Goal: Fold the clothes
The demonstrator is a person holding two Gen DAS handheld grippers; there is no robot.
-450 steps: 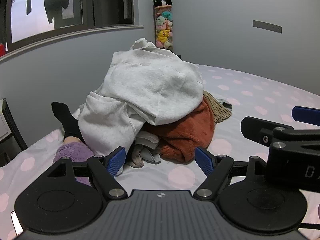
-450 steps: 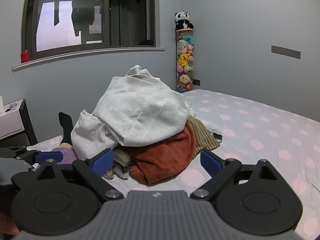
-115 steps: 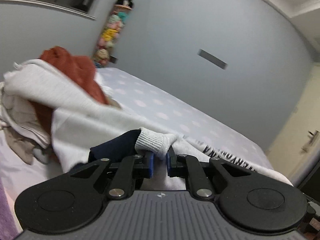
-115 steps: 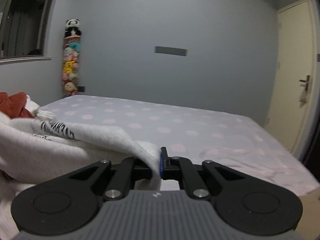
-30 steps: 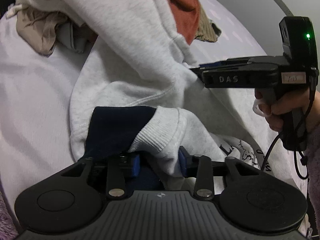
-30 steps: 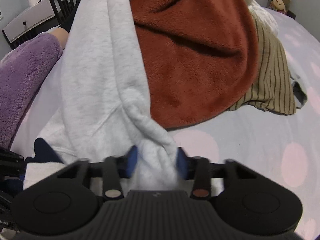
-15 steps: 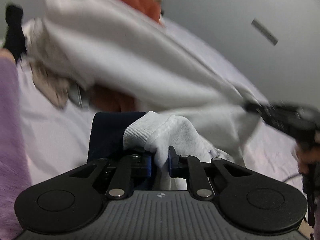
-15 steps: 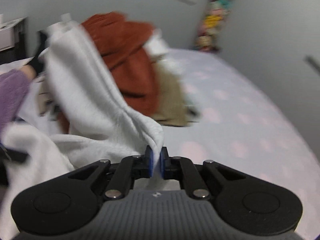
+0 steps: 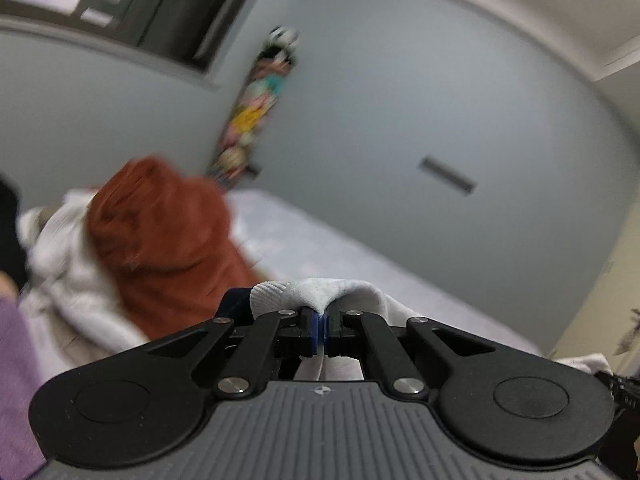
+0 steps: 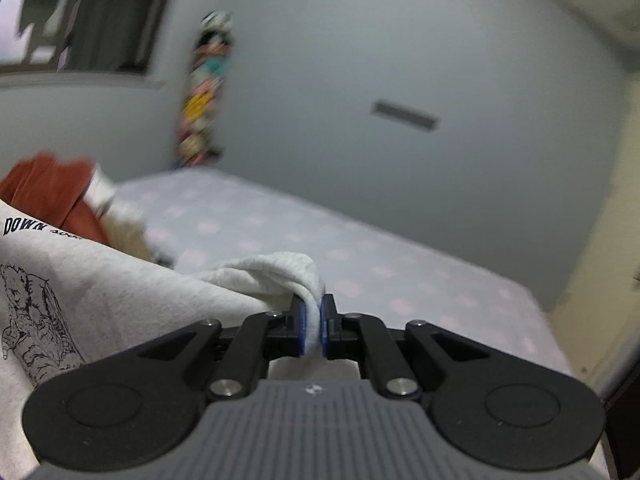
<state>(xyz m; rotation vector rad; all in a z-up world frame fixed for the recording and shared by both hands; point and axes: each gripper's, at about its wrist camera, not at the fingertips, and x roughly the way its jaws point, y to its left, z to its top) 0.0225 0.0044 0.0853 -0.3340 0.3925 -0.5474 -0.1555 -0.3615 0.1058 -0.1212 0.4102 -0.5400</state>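
My left gripper (image 9: 321, 330) is shut on the ribbed cuff of a light grey sweatshirt (image 9: 316, 294) with a navy lining beside it. My right gripper (image 10: 313, 328) is shut on another edge of the same sweatshirt (image 10: 100, 292), whose printed front with a drawing and the word "DOWN" hangs to the left. Both grippers hold the sweatshirt lifted above the bed. The rest of the garment is hidden below the grippers.
A pile with a rust-orange garment (image 9: 160, 236) and white clothes lies on the left of the polka-dot bed (image 10: 360, 248). A column of plush toys (image 9: 252, 116) stands in the corner. A door is at the far right. A purple sleeve (image 9: 16, 380) is at lower left.
Both grippers have lifted and swung right, away from the pile, carrying the sweatshirt with them. The views now look across the bed toward the far wall.
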